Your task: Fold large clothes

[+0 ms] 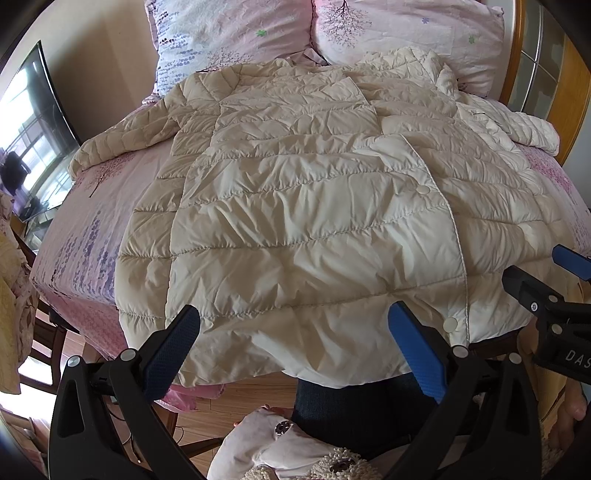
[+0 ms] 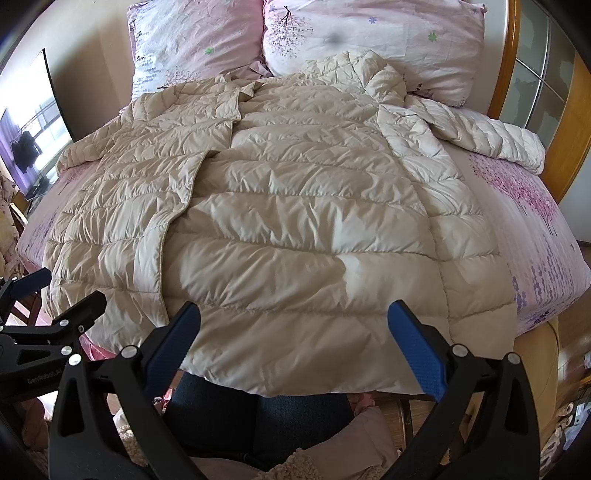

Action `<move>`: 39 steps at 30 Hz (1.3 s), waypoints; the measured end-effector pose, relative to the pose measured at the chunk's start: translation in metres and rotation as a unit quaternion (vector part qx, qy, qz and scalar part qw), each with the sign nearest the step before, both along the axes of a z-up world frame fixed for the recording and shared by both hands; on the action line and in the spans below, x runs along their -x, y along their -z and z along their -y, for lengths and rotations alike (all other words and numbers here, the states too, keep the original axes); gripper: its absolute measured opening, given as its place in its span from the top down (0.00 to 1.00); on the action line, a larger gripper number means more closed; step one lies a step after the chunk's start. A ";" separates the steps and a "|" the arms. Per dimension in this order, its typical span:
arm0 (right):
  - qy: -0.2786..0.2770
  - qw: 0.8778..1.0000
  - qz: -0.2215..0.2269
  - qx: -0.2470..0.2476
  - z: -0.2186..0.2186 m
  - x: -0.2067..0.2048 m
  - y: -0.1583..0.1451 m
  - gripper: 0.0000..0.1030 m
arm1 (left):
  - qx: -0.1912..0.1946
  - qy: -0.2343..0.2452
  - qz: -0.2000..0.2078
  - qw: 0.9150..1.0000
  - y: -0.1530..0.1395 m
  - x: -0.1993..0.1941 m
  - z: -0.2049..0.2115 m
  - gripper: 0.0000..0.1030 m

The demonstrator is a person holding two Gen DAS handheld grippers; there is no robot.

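a cream quilted coat [image 1: 295, 206] is lying spread out, front up, on a bed [image 1: 96, 236] dressed in a pink floral sheet. its collar is reaching toward two pink pillows [image 1: 229, 33] at the head of the bed, its sleeves are stretching out to either side, and its hem is hanging over the foot edge of the bed.

the left gripper [image 1: 293, 349] is hovering just off the hem, with its jaws standing wide apart and nothing between them. the right gripper [image 2: 293, 349] is likewise hovering off the hem, wide open and empty. each view is catching the other gripper at its edge: the right one is sitting beside the coat's hem at the right border of the left wrist view, and the left one is showing at the left border of the right wrist view.

the left wrist view is showing two round snaps [image 1: 423, 190] along the piped front edge of the coat, which the right wrist view is not showing. the right wrist view is showing more of the sleeve [image 2: 491, 138] lying toward the wooden bed frame [image 2: 506, 55], and the sheet beside the coat on that side. a dark screen [image 1: 33, 125] is standing against the wall beyond the coat's other sleeve. below the hem, the person's jeans-clad legs [image 2: 258, 421] are showing in both views.
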State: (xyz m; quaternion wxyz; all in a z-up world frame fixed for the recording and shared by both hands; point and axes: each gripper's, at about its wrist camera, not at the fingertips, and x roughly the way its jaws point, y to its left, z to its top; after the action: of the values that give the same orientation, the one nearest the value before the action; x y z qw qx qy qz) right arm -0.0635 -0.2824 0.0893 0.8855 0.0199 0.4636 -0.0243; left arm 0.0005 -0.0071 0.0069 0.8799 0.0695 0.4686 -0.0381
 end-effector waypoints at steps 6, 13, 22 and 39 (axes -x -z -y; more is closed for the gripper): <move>0.001 1.000 0.000 -0.001 0.001 0.000 0.000 0.02 | 0.002 -0.001 0.001 1.000 0.000 0.002 -0.004 0.01; 0.001 1.000 -0.001 -0.001 0.002 -0.002 0.000 0.02 | 0.001 -0.001 0.000 1.000 -0.001 0.002 -0.003 0.01; 0.000 1.000 0.002 -0.001 0.002 0.000 -0.002 0.02 | 0.002 -0.001 0.001 1.000 -0.002 0.003 -0.003 0.01; 0.001 1.000 0.008 -0.005 0.003 -0.001 -0.002 0.02 | 0.002 -0.001 0.001 1.000 -0.002 0.003 -0.003 0.01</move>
State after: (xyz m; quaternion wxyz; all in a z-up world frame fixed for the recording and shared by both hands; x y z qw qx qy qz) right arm -0.0629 -0.2856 0.0914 0.8889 0.0251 0.4568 -0.0224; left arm -0.0026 -0.0040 0.0091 0.8804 0.0672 0.4680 -0.0381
